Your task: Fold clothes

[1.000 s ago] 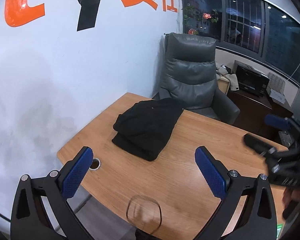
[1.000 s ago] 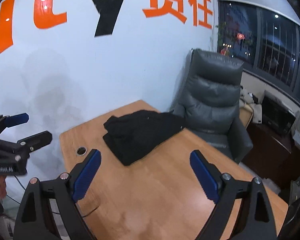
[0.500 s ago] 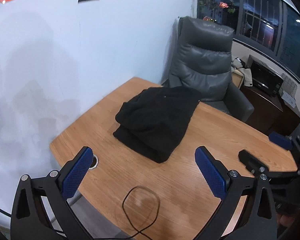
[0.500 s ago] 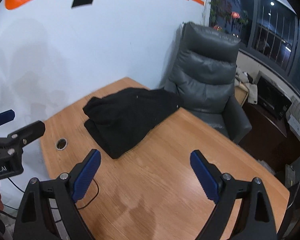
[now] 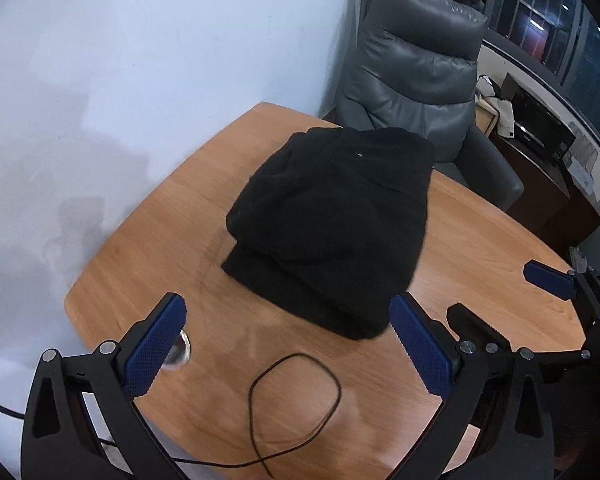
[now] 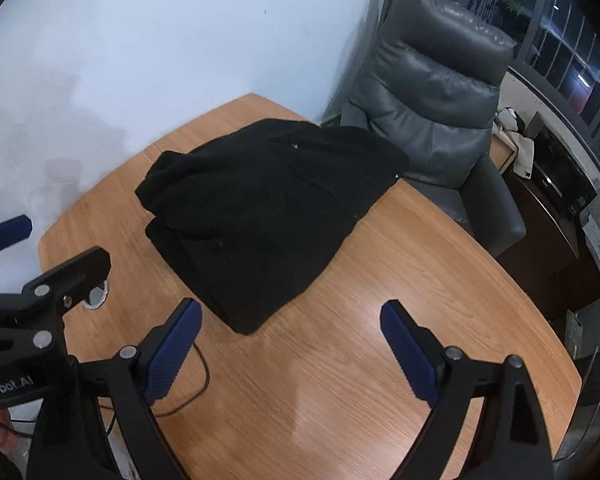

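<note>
Blue pads frame the bottom of each wrist view, and both sets of jaws stand wide apart with nothing between them. The left gripper (image 5: pixel 288 340) hangs over the near rim of the wooden surface (image 5: pixel 480 248), above a thin black cable (image 5: pixel 296 392) that curls into a loop on the wood. A round cable hole (image 6: pixel 96 296) sits in the near left corner. The right gripper (image 6: pixel 292 348) hovers over bare wood to the right of the left one, whose black frame shows at the left edge of the right wrist view. Farther in, a black garment (image 6: pixel 260 208) lies folded in a thick stack on the left half of the surface, apart from both grippers. Its long axis runs diagonally, from a near corner by the jaws up to its far end at the edge nearest a grey leather armchair (image 6: pixel 440 112). Behind stands a white wall (image 5: pixel 140 60)
</note>
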